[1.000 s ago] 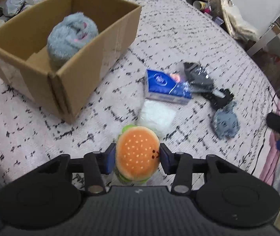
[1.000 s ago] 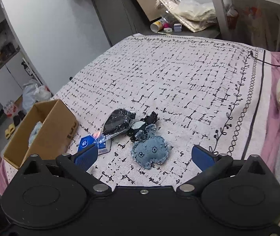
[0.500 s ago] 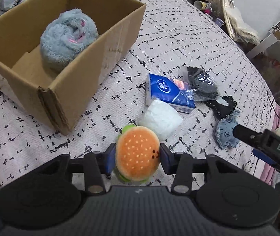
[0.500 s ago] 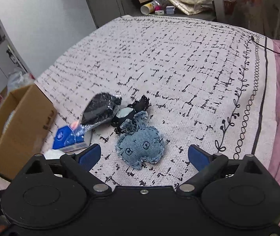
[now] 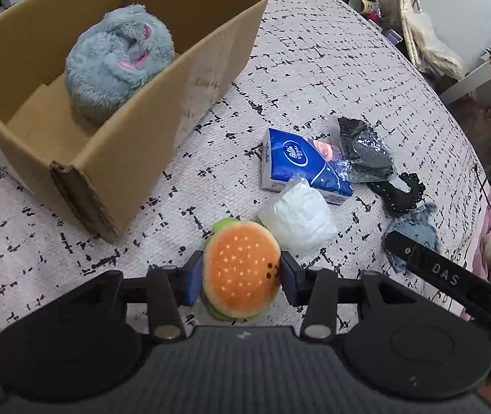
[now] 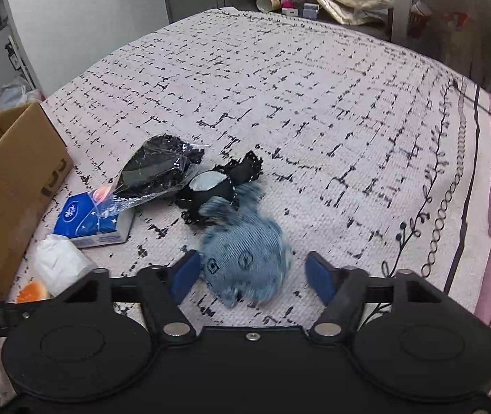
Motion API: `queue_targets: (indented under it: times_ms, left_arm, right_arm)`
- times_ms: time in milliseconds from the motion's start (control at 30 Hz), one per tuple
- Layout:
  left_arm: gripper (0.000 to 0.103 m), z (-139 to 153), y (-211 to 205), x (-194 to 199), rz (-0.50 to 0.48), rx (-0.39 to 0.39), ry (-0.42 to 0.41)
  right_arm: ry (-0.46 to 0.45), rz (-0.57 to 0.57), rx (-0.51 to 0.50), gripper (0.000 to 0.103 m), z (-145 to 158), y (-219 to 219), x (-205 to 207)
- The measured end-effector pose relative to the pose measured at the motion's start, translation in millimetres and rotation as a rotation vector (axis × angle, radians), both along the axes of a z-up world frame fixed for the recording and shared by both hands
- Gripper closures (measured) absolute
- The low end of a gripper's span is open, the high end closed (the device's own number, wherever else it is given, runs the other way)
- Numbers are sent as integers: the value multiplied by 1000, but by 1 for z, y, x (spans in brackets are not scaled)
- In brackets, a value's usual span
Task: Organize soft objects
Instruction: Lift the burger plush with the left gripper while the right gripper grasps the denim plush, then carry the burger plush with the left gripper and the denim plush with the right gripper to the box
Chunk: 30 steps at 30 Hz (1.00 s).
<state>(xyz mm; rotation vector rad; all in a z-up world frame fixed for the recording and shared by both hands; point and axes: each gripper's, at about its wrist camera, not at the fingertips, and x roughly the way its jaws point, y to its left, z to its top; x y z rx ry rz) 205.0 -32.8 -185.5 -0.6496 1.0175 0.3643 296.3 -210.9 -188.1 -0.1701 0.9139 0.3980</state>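
Two handheld grippers work over a bed (image 6: 314, 103) spread with a pale pink cover crossed by broken black lines. The left gripper (image 5: 240, 272) is clamped on one plush hamburger (image 5: 241, 272), its blue pads pressed against both sides of the orange, seed-dotted bun; a green lettuce edge shows above and below, and a small face sits near the right pad. The toy hangs above the cover, just beside the near corner of the single cardboard box (image 5: 114, 158).

The right gripper (image 6: 252, 277) has just been closing its jaws around one denim plush (image 6: 245, 252), a faded blue, rounded toy with printed square marks and a frayed top, lying on the cover and blurred in the right wrist view. The left pad sits at the toy's edge; a gap remains between the toy and the right pad, so the grip is not yet complete.

One fluffy grey-blue plush (image 5: 118, 69) with pink accents lies curled inside the open box. Loose on the cover between box and denim toy lie four more items: one blue tissue pack (image 5: 300, 169), one white wad in clear wrap (image 5: 297, 220), one black item in a clear plastic bag (image 5: 366, 151), and one black lace-trimmed piece (image 6: 218, 186) touching the denim toy's top.
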Motion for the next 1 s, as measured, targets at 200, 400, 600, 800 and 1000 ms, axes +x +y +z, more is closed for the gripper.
queue_targets:
  times_ms: [200,400,600,800,1000]
  left_arm:
    - [58,5,-2,-6,-16,15,-8]
    - [58,21,-5,-15,-26,31,-33]
    - [58,42,-8,-23,-35,45,-70]
    - [58,58,-5,-31,-29,49,-105]
    - [58,74,6,-38,-40,63,-134]
  right_arm:
    - [22,5,51,68,10,-7,-3]
    - [9,24,133,80,27,-15,-13]
    - [19,27,238,83,38,-24,-19]
    - [9,21,308,84,49,-34,-29]
    - [-26,39,343,84,68,-34,-43]
